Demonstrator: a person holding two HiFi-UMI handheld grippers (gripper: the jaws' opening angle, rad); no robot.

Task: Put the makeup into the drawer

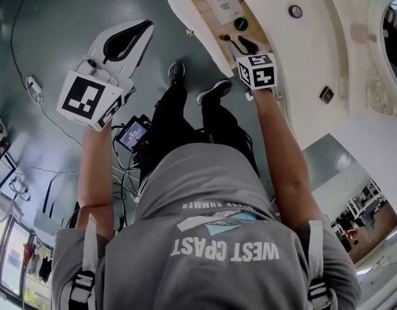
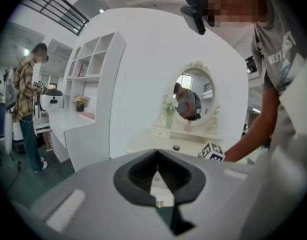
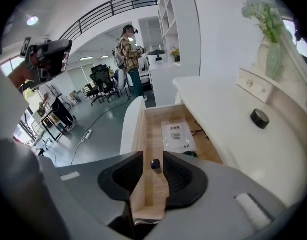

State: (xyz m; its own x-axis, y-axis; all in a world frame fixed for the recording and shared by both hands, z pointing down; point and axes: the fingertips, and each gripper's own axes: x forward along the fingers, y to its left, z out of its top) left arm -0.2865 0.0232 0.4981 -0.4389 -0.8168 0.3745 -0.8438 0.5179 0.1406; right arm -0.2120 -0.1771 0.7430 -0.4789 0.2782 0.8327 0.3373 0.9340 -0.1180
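The dressing table's wooden drawer (image 1: 210,28) stands pulled out. A white packet (image 1: 223,5), a green round piece (image 1: 240,24) and a small dark makeup item (image 1: 228,39) lie in it. My right gripper (image 1: 245,44) hangs over the drawer's near end, open. In the right gripper view the dark makeup item (image 3: 155,164) shows between the spread fingers of the right gripper (image 3: 153,158), down inside the drawer (image 3: 151,129), untouched by the pads. My left gripper (image 1: 143,28) is held out over the floor, left of the drawer. Its tips meet in the left gripper view (image 2: 157,159), with nothing held.
A black round jar (image 3: 259,118) and a vase of flowers (image 3: 273,54) stand on the cream tabletop (image 3: 228,134) below an oval mirror (image 2: 194,95). A white shelf unit with desk (image 2: 88,99) stands left of it. A person in a plaid shirt (image 2: 26,104) is nearby. Cables (image 1: 37,89) trail on the floor.
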